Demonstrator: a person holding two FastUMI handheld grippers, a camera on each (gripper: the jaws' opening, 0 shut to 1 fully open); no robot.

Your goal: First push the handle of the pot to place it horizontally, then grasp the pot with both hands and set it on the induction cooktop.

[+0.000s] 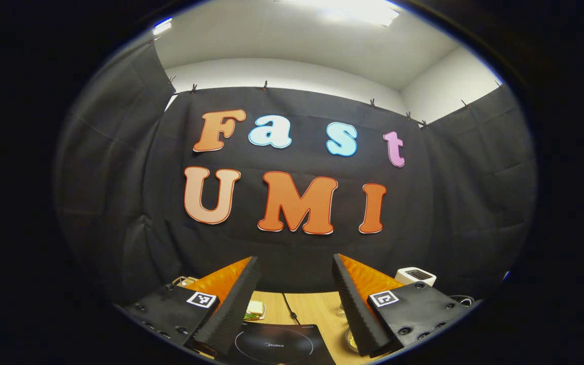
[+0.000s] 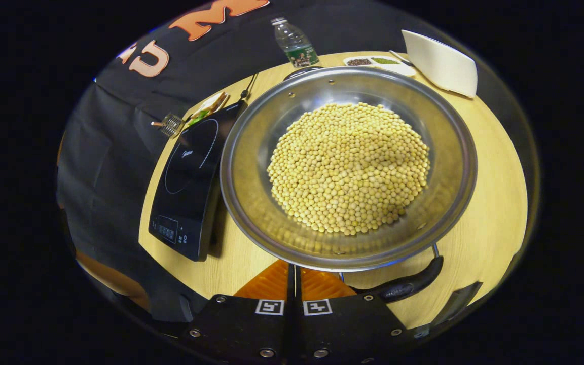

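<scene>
In the right gripper view a wide steel pot (image 2: 251,152) heaped with yellow beans (image 2: 348,167) stands on the wooden table, just right of the black induction cooktop (image 2: 190,177). The pot's black near handle (image 2: 408,285) angles off to the right under the rim. My right gripper (image 2: 294,271) is shut, its tips at the pot's near rim, left of that handle, nothing seen between them. My left gripper (image 1: 294,299) is open and raised, pointing at the booth wall, with the cooktop (image 1: 277,344) low between its fingers.
A water bottle (image 2: 296,43), a small plate of spices (image 2: 373,61) and a white dish (image 2: 441,63) stand behind the pot. A sandwich (image 2: 208,106) and a wire tool (image 2: 171,124) lie beyond the cooktop. A white appliance (image 1: 415,275) stands at the back right.
</scene>
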